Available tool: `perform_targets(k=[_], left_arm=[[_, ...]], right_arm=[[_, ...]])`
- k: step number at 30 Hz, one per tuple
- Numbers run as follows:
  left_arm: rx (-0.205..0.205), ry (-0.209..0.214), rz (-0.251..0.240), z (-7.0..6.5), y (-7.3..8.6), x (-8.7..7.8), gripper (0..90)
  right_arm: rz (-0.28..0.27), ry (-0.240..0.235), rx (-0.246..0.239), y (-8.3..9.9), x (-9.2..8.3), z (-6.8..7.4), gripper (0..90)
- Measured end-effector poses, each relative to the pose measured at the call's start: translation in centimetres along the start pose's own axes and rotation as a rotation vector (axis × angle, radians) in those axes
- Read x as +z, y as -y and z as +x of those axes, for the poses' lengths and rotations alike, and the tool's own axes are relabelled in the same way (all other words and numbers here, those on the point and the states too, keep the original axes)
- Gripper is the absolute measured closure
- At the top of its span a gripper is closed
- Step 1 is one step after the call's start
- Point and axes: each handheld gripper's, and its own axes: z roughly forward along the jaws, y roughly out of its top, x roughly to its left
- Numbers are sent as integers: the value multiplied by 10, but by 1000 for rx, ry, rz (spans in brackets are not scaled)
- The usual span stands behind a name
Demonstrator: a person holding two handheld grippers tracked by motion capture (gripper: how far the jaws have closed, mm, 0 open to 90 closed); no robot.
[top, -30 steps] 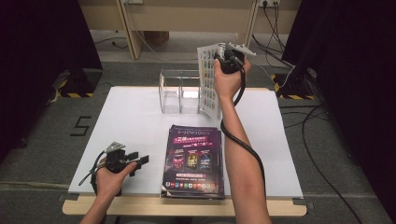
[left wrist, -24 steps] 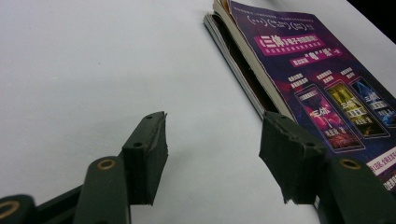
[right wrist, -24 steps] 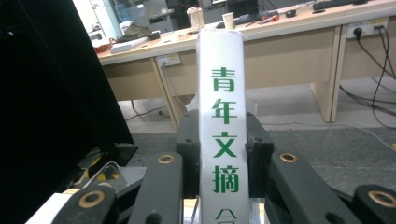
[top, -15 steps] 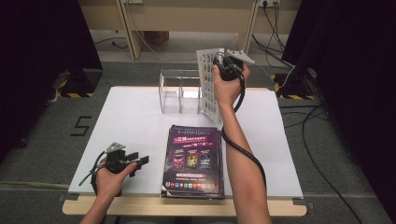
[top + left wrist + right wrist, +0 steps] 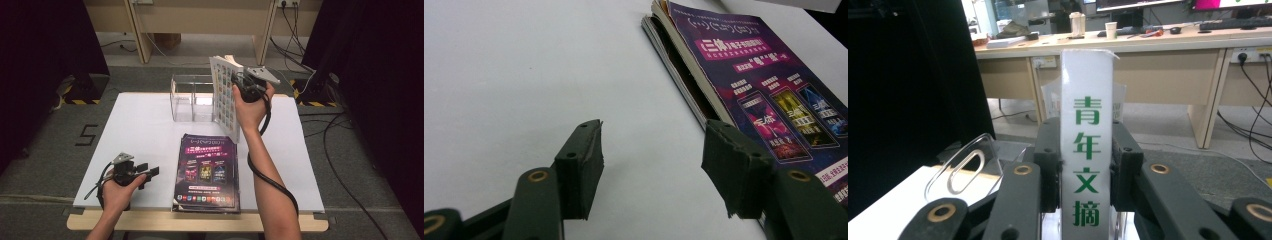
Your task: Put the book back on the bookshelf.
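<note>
Holding a thin white-spined magazine [image 5: 226, 95] upright by its spine, the right claw [image 5: 239, 82] hangs just above the right half of the clear acrylic two-compartment box [image 5: 192, 100] at the far edge of the white table [image 5: 140, 135]. In the right gripper view both black pads press the glossy spine [image 5: 1087, 165] with its green characters, so the jaws stand part-closed on the book; they have just been easing slightly wider, the magazine between them. Its long axis runs vertically, the lower edge hanging down in front of the box's right side, the printed cover facing the box. Judging from this, the next move turns on lining that lower edge up over a compartment, which lies just left of and below the claw. Nearer the person than the box, a stack of glossy purple-covered magazines [image 5: 206, 172] lies flat. Left of that stack the left claw [image 5: 651, 165] rests low over the table, jaws apart and empty.
</note>
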Motion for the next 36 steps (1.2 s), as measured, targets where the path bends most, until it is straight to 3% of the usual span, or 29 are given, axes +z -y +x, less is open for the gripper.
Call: perform_targets(k=[13,36], left_arm=[[-2,2,-7,-1,0,-1,404],[-4,3,-8,-2,0,0,403]], right_arm=[[37,29,29,10,-23,-3,684],[92,42,35,10,-22,-6,675]])
